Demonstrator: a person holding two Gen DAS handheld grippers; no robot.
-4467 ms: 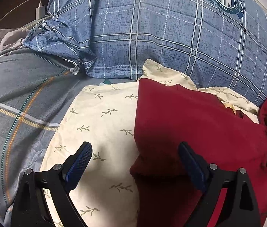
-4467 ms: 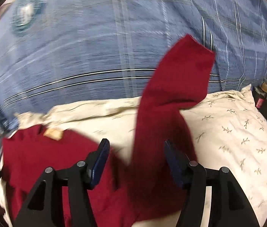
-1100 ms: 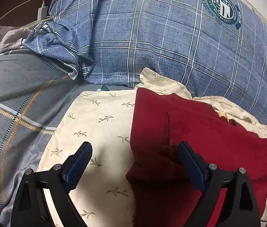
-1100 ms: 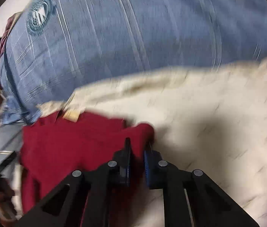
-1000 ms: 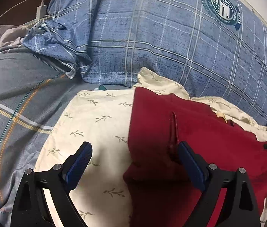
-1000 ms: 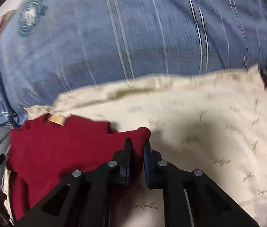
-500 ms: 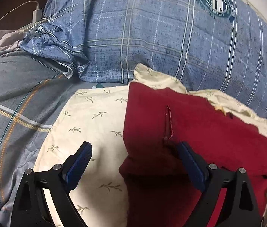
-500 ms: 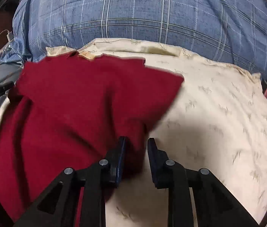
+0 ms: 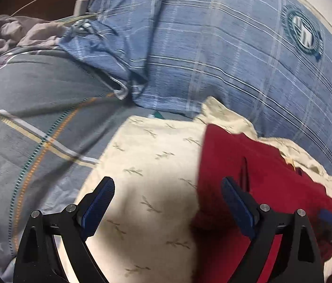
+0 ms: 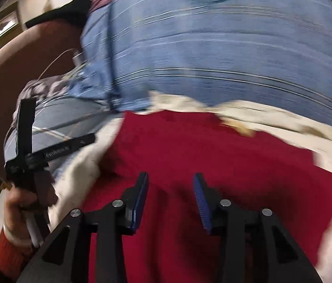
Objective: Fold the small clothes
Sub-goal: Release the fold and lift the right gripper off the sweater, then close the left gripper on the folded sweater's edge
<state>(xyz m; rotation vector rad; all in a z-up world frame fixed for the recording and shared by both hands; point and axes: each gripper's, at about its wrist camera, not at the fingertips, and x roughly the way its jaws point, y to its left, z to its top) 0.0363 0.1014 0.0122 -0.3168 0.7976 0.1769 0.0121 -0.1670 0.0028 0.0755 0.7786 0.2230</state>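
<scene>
A dark red garment (image 9: 255, 188) is seen lying on a cream pillow (image 9: 156, 165) printed with small leaf sprigs, on a bed. In the left wrist view the garment is spread from the lower middle toward the right edge, its long axis running from near-left up to far-right, with a straight folded edge facing left. A raised crease is seen running along its upper surface. A tan label at its far edge is shown in the right wrist view, pointing toward a large blue plaid pillow (image 9: 224, 54) behind.

The left tongs (image 9: 167, 202) are held wide apart, one finger over the cream pillow and the other over the garment's left edge; nothing is gripped between them.

The right tongs (image 10: 170, 198) are caught opening above the red cloth, which is seen between and below the fingers but is not pressed by them. This view is motion-blurred.

At the left of the right wrist view, a hand (image 10: 24, 202) in a red sleeve is seen holding the other tool's handle. A grey striped bedcover (image 9: 24, 129) is spread to the left.
</scene>
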